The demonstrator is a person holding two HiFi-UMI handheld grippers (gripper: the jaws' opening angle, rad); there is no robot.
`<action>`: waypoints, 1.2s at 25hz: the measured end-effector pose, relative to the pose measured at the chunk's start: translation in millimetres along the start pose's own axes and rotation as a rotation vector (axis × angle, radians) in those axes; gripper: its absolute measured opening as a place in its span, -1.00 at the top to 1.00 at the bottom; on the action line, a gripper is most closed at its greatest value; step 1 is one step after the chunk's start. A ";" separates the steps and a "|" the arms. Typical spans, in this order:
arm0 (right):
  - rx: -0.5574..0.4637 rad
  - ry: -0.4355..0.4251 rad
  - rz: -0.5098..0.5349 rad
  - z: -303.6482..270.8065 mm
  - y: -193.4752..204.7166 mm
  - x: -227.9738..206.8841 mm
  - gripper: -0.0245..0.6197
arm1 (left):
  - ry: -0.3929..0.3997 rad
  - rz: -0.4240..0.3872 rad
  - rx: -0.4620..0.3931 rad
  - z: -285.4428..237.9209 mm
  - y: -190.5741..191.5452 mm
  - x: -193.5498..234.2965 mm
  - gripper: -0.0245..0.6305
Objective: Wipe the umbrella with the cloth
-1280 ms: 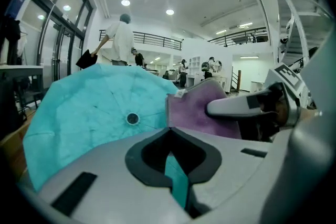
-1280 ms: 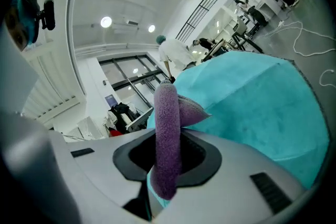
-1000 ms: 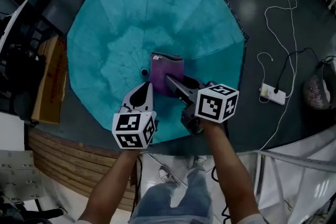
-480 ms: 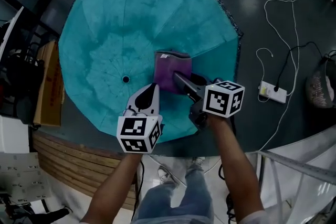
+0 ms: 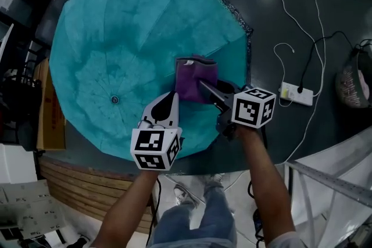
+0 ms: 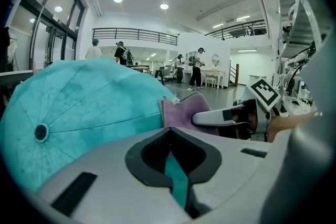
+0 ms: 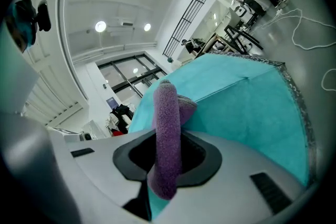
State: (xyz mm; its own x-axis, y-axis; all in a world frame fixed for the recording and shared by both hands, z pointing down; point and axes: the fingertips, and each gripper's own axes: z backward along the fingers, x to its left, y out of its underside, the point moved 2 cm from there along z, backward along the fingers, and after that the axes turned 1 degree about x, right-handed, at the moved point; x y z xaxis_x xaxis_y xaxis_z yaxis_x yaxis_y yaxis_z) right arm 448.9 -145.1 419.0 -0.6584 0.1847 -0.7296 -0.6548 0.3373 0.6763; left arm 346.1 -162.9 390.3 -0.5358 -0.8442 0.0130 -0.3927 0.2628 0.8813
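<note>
Clamped in right hand-held gripper (image 5: 202,85): folded purple terry cloth (image 5: 196,75), flat on open teal fabric umbrella (image 5: 145,32) near rim; closed, seemingly nipping umbrella fabric: left hand-held gripper (image 5: 172,96); risk: umbrella rolling under pressure, cloth pulling free.

Logged umbrella (image 5: 133,38) fully open, teal canopy facing up, panels spreading from a small dark cap left of centre in the head view. Carried dark patterned trim all round the rim. Showed darker, mottled patches on the panels around the cap.

Logged cloth (image 5: 196,79) as purple, fuzzy and folded, lying on the canopy's right-hand panels, between cap and rim. Was pinched at its near edge between the jaws of the right gripper (image 5: 204,87), standing there as a thick doubled fold. Lay flat against the teal fabric at its far part.
</note>
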 end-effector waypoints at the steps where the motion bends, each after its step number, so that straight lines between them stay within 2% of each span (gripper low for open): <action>1: -0.007 0.008 -0.009 4.9 -1.0 -7.3 0.68 | 0.006 -0.003 0.004 -4.9 0.1 -4.2 0.91; 5: -0.030 0.054 -0.037 24.7 -3.8 -41.5 0.68 | 0.030 -0.013 0.014 -25.9 -0.2 -20.6 0.91; 12: -0.036 0.207 -0.076 59.9 4.3 -113.4 0.68 | 0.080 -0.039 0.043 -59.4 4.0 -51.5 0.91; 18: 0.012 0.290 -0.063 81.7 11.5 -153.0 0.68 | 0.113 -0.048 0.048 -79.3 0.7 -70.8 0.91; 23: 0.066 0.438 -0.058 107.0 21.8 -188.5 0.68 | 0.136 -0.055 0.058 -86.4 4.5 -81.6 0.91; 27: 0.085 0.530 -0.046 125.6 22.4 -198.3 0.68 | 0.140 -0.048 0.064 -85.7 6.3 -86.1 0.91; 30: 0.076 0.552 -0.018 135.0 14.1 -182.6 0.68 | 0.143 -0.044 0.070 -78.8 3.1 -88.6 0.91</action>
State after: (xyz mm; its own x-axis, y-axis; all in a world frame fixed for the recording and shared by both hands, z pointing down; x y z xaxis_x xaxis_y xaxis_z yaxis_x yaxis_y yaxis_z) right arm 610.0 -49.4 548.1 -0.7577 -0.3257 -0.5656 -0.6523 0.4057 0.6402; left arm 451.2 -124.0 429.1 -0.4072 -0.9121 0.0468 -0.4673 0.2521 0.8474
